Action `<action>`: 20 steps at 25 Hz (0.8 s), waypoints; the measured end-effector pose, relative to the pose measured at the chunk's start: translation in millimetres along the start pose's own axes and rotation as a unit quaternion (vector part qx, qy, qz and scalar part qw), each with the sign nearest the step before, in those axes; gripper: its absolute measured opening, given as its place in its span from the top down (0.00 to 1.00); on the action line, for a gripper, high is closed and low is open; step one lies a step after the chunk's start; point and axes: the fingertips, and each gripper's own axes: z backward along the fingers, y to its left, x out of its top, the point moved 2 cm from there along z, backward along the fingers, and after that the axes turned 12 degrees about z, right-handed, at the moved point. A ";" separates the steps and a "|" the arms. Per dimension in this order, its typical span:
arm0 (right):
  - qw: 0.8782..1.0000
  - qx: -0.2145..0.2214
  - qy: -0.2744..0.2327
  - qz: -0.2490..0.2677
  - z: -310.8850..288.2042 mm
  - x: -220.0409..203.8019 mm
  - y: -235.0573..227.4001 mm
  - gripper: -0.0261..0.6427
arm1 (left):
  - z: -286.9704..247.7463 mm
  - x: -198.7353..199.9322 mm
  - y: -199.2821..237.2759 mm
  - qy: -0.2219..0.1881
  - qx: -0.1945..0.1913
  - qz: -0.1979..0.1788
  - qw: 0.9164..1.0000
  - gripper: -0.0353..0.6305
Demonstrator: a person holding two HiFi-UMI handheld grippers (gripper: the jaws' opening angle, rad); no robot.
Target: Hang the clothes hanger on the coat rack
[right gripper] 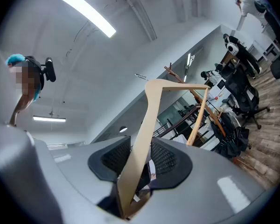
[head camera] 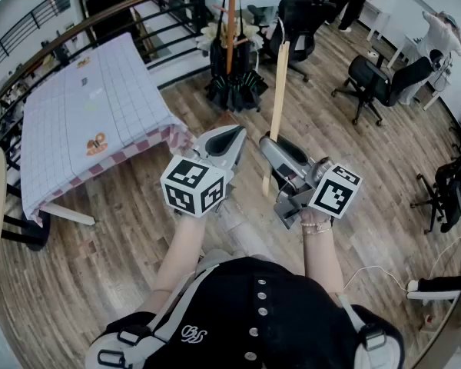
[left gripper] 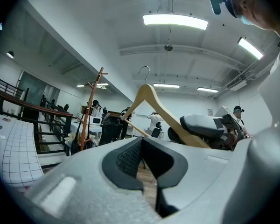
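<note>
My right hand-held gripper (right gripper: pixel 139 155) grasps the wooden hanger (right gripper: pixel 151 111) by one arm, mid-frame in the head view, below-right of the coat rack (head camera: pixel 230 21). My left hand-held gripper (left gripper: pixel 147 164) is released, empty.

Head view steeply down from above, gripper views roughly level, all sharing the coat rack (head camera: pixel 231 21)

Pale tan clothes hanger (head camera: pixel 280 91); reddish-brown coat rack (head camera: pixel 231 14); tablecloth (head camera: pixel 84 106) white grid, red-checked hem; floor (head camera: pixel 138 229) brown planks.
</note>
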 end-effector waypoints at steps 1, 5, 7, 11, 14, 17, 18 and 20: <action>1.000 0.000 0.000 0.001 -0.7 -0.3 -0.4 0.75 | -0.5 0.0 -0.7 -0.001 -0.001 -0.002 1.000 0.95; 1.000 0.000 0.000 0.009 -3.1 1.1 -0.6 0.75 | -2.5 2.4 -1.8 -0.005 -0.004 -0.008 1.000 0.95; 1.000 -0.002 -0.002 0.011 -4.2 1.6 0.0 0.75 | -2.5 3.4 -0.1 -0.007 -0.003 -0.006 1.000 0.95; 1.000 -0.003 -0.005 0.011 -9.2 -0.2 0.8 0.75 | -1.3 1.3 4.0 -0.009 -0.005 0.001 1.000 0.95; 1.000 -0.006 -0.002 0.015 -14.8 -3.1 1.1 0.75 | -0.3 1.4 5.9 -0.008 -0.010 -0.002 1.000 0.95; 1.000 -0.006 -0.005 0.007 -23.5 -2.5 -0.3 0.75 | 1.3 7.8 12.5 -0.008 -0.013 -0.019 1.000 0.95; 1.000 -0.006 -0.006 0.005 -26.9 -1.9 -0.9 0.75 | 3.2 10.4 15.6 -0.009 -0.013 -0.023 1.000 0.95; 1.000 -0.010 -0.005 0.009 -32.6 -2.1 -1.4 0.75 | 7.5 13.4 20.4 -0.011 -0.019 -0.026 0.999 0.95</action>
